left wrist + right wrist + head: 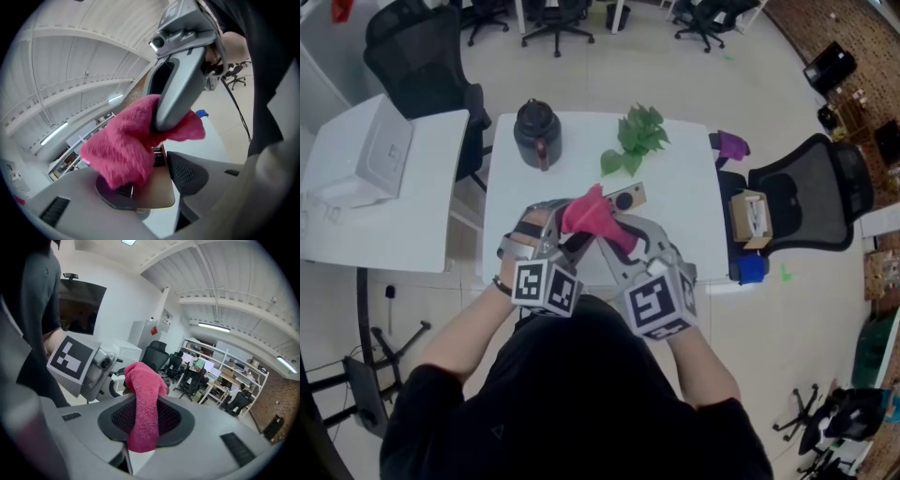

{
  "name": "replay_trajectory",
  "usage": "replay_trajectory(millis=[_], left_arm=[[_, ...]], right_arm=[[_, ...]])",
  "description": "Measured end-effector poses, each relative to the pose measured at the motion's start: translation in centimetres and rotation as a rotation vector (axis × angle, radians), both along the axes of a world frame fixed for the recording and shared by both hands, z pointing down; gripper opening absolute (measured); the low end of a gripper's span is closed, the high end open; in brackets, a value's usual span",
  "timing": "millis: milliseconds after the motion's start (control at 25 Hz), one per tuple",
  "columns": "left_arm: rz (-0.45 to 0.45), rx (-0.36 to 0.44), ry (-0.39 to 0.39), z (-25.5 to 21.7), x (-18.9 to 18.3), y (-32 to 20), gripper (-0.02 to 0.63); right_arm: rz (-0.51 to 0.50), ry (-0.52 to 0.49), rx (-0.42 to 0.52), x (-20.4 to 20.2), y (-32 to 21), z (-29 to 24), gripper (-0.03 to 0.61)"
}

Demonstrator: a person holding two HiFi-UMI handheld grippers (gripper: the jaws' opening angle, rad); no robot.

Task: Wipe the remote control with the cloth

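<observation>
Item, nearest me: my left tool (150, 185), marker cube toward my chest, jaws clamped on the remote control (157, 192); it is a flat tan slab with dark buttons, gripped by its near end between the two pads.

Item: my right tool (145, 423), jaws closed on the cloth (143, 404); the pink towelling strip runs up between the pads and bunches past the tips.

Item: the cloth, bunched end draped over the top of the remote; one finger of my right tool presses down into it there; the two tools meet nose to nose above the near part of the table (684, 187).

Item: the remote's far end pokes out beyond the cloth toward the right; whether it touches the table I cannot tell.

Farther on the white table: a dark kettle (536, 131) at the back left; a leafy green plant (636, 139) at the back right – both well apart from my tools.

Beyond the table's right edge: a purple object (732, 144); a black office chair (811, 192); beside it a cardboard box (751, 216).

To the left: a second white table (412, 225) carrying a white box (380, 150).

Farthest – more black office chairs (555, 17) on the pale floor.
</observation>
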State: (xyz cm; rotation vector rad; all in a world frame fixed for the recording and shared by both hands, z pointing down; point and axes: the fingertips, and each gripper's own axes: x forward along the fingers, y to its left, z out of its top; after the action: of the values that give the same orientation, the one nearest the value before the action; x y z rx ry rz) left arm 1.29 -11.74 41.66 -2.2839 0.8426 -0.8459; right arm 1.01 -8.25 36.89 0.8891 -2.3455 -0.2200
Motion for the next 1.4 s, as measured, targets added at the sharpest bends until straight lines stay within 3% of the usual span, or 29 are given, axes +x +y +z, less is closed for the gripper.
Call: replay_trajectory(millis=[120,280,520,720,840,920,1000,1040,1120,1240,1320,1400], left_arm=[[0.006,0.011,-0.011,-0.1,0.0,0.0,0.209],[0.031,0.049,-0.022,-0.5,0.0,0.7,0.209],[0.053,0.077,-0.005,-1.1,0.0,1.6,0.209],[0.066,0.076,0.016,-1.1,-0.1,2.0,0.209],[0.069,0.061,0.036,-1.2,0.0,2.1,0.209],[0.063,0.01,0.084,-1.0,0.0,2.0,0.209],[0.038,-0.142,0.241,-1.0,-0.1,1.5,0.209],[0.017,-0.264,0.378,-1.3,-0.2,1.1,0.209],[-0.007,-0.551,0.729,-2.2,-0.7,0.1,0.209],[0.055,-0.943,1.287,-3.6,-2.0,-1.4,0.209],[0.101,-1.093,1.57,-4.8,-3.2,-2.4,0.209],[0.151,-1.166,1.749,-5.8,-4.0,-3.1,0.209]], right_arm=[[-0.045,0.025,-0.02,-1.8,0.6,0.9,0.092],[-0.027,0.021,-0.033,-1.4,0.3,1.2,0.092],[0.072,-0.005,-0.001,2.1,-1.5,0.8,0.092],[0.225,-0.032,-0.008,6.4,-3.1,0.0,0.092],[0.269,-0.04,-0.001,8.0,-3.7,-0.3,0.092],[0.271,-0.069,0.02,8.2,-3.8,-1.0,0.092],[0.245,-0.178,0.067,8.0,-3.8,-2.5,0.092],[0.236,-0.275,0.082,8.1,-3.7,-3.6,0.092],[0.245,-0.496,0.067,9.0,-3.3,-5.2,0.092],[0.265,-0.769,0.009,9.9,-2.9,-5.8,0.092],[0.241,-0.889,-0.059,9.2,-2.4,-5.3,0.092],[0.193,-0.946,-0.146,7.3,-1.8,-4.2,0.091]])
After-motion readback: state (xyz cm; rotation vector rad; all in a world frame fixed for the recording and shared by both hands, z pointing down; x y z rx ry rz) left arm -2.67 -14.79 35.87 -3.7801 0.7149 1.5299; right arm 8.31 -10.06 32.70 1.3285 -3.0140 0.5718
